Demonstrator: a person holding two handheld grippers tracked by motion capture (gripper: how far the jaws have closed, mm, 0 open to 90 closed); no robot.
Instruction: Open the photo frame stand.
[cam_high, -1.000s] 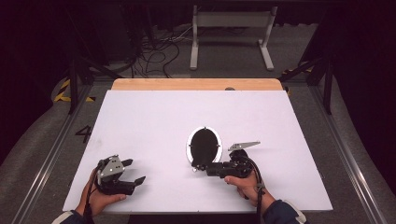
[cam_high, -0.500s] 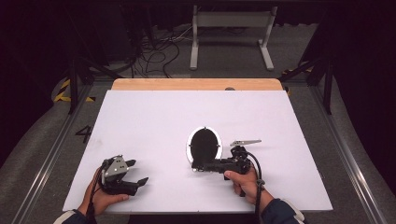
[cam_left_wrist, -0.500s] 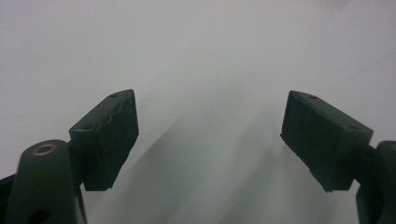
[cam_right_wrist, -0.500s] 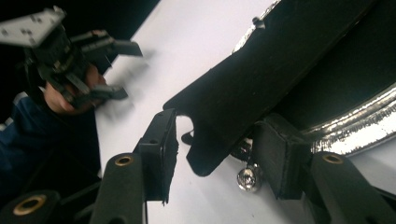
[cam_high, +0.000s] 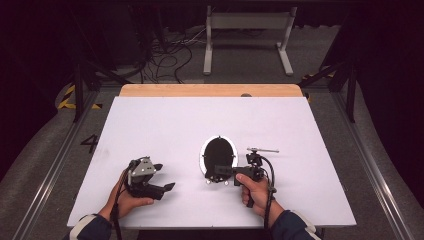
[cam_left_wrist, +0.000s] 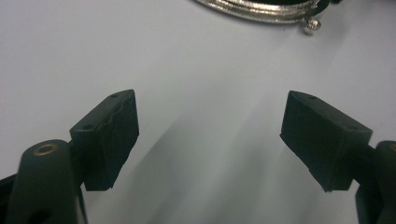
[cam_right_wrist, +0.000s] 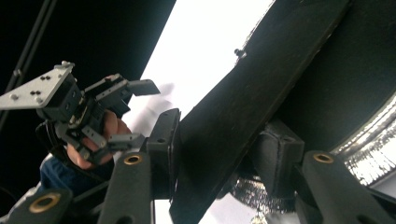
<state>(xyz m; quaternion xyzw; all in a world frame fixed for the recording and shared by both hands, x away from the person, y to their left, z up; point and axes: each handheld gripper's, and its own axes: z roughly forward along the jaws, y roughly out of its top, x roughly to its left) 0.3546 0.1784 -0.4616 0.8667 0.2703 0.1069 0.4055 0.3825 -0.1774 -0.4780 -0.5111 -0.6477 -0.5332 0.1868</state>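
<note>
A round black thing (cam_high: 218, 152) with a silver rim lies at the middle front of the white table (cam_high: 165, 125). My right gripper (cam_high: 210, 174) reaches in from the right, and its jaws have just been closing. In the right gripper view they (cam_right_wrist: 219, 144) press from both sides on the thing's black edge (cam_right_wrist: 261, 84), with the silver rim (cam_right_wrist: 369, 144) beside them. My left gripper (cam_high: 165, 176) stands low over the table to the left, open, with only bare table between its jaws (cam_left_wrist: 210, 135). The silver rim (cam_left_wrist: 261, 8) lies ahead of it. The left gripper (cam_right_wrist: 137, 113) also appears in the right gripper view.
A wooden strip (cam_high: 210, 90) runs along the table's far edge. Beyond it, a metal stand (cam_high: 247, 30) and loose cables (cam_high: 165, 55) sit on the floor. Rails (cam_high: 55, 165) flank the table on both sides.
The left hand has carried its open gripper to the right, closer to the round thing. The right gripper stays at the thing's near edge.
</note>
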